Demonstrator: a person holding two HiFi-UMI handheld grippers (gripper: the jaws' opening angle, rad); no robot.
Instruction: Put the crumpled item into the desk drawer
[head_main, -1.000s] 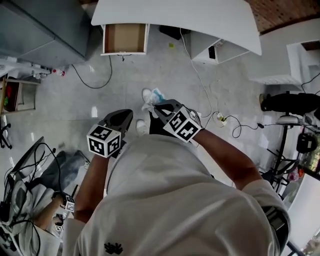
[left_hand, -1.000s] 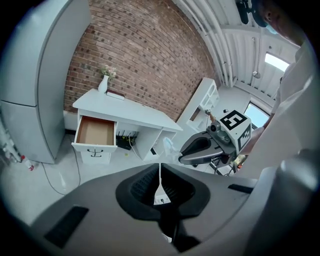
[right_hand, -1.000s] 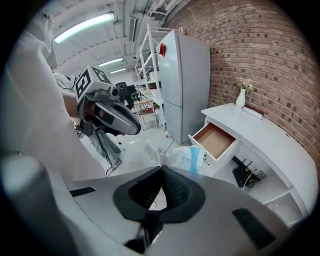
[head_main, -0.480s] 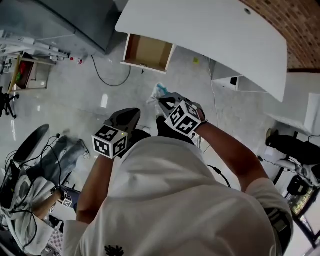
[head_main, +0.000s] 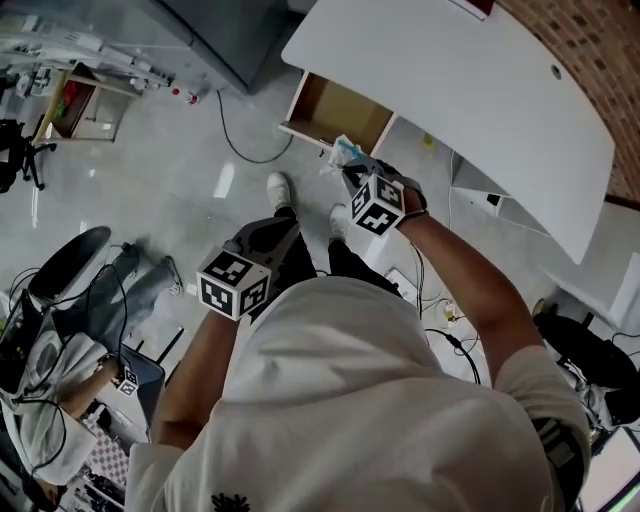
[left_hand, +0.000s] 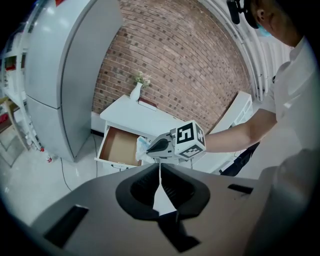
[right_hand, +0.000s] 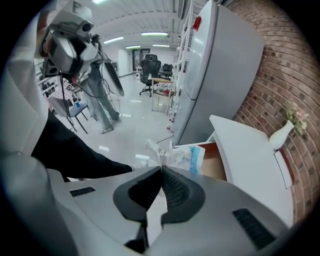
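The crumpled item is a clear and blue plastic wrapper (head_main: 346, 154) (right_hand: 181, 154) (left_hand: 142, 147). My right gripper (head_main: 352, 168) (right_hand: 161, 167) is shut on it and holds it in the air just in front of the open desk drawer (head_main: 335, 111) (left_hand: 119, 147) (right_hand: 217, 161). The drawer's brown inside looks bare. My left gripper (head_main: 275, 232) (left_hand: 160, 167) is shut with nothing in it, lower and further back, near the person's legs. The white desk (head_main: 450, 90) (left_hand: 142, 116) (right_hand: 247, 165) overhangs the drawer.
A tall grey cabinet (left_hand: 65, 75) (right_hand: 215, 70) stands left of the desk. Cables (head_main: 235, 140) trail over the floor. A white vase (left_hand: 136, 92) (right_hand: 281, 134) stands on the desk against a brick wall. A seated person (head_main: 50, 400) and chairs are at the left.
The person has walked toward the desk. My right gripper has carried the wrapper forward up to the open drawer. The left gripper has stayed shut and trails behind.
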